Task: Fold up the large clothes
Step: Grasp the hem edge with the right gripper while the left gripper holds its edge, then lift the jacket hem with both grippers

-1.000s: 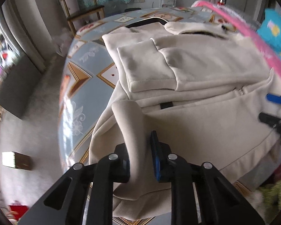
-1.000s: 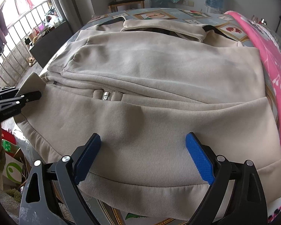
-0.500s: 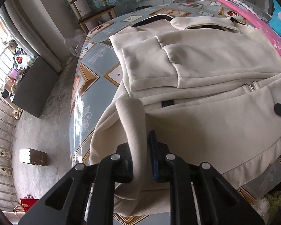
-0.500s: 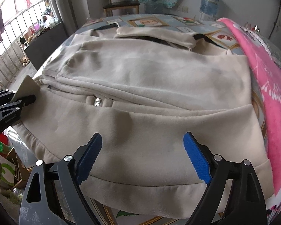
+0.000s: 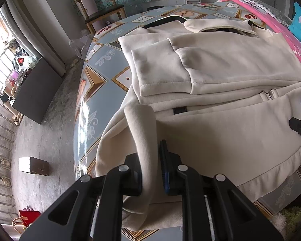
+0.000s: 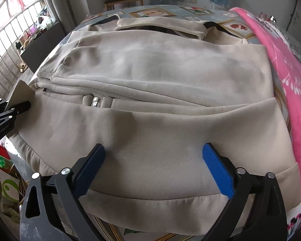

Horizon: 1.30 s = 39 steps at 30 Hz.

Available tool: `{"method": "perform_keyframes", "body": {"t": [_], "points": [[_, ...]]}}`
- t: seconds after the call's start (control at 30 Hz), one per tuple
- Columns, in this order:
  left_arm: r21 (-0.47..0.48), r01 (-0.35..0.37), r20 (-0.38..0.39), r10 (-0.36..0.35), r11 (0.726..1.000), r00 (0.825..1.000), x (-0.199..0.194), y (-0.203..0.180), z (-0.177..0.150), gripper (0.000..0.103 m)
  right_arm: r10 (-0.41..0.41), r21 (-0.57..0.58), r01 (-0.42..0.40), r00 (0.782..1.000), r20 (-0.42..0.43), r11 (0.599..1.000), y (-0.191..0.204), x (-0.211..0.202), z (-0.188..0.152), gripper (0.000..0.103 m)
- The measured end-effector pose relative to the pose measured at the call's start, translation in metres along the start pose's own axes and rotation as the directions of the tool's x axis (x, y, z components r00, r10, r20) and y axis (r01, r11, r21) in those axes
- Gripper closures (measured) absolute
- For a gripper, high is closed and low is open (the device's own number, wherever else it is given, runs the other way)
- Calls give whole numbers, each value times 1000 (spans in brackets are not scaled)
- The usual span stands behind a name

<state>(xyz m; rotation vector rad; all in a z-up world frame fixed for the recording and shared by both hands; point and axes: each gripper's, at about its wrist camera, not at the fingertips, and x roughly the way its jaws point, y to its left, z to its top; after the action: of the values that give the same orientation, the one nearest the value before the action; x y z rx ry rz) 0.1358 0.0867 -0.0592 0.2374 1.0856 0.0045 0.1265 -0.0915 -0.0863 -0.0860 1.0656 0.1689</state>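
The cream jacket (image 6: 160, 92) lies spread on the patterned desk (image 5: 102, 76), sleeves already folded across the chest, its hem hanging a little over the near edge. The left claw (image 5: 150, 166) is clamped on the hem corner, a roll of fabric standing up between its nearly closed pads. The right claw (image 6: 152, 168) hovers over the hem further along; its jaws have just been opening and now stand wide, with cloth below them but nothing pinched.

My judgement is that the risk lies in the uneven hold. If the left side lifts before the right claw bites, the hem could drag askew and pull the folded sleeves out of line. A shallow bite might also catch only the top layer.

The left wrist view shows the grip itself, the floor and a wooden chair (image 5: 98, 6). The right wrist view alone shows the zipper pull (image 6: 95, 101) and the pink blanket (image 6: 287, 76) beside the jacket.
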Motion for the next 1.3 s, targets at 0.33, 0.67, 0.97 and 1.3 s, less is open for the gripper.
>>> {"method": "perform_keyframes", "body": {"t": [0.33,0.67,0.97,1.3], "points": [[5,-13,2,13,1000,1000,0,-1,0,88,36,-39,-35,999,31,999,-3,-2,-6,7],[-8,6,24,-6,1000,1000,-1,2,-3,89,116,120,-134,982,147,984,-96,-61,-10,7],[-13,10,27,-10,1000,1000,-1,2,-4,89,126,185,-148,984,124,972,-168,-49,10,46],[-11,3,26,-3,1000,1000,-1,2,-4,89,191,150,-198,980,64,969,-167,-25,20,61]]}}
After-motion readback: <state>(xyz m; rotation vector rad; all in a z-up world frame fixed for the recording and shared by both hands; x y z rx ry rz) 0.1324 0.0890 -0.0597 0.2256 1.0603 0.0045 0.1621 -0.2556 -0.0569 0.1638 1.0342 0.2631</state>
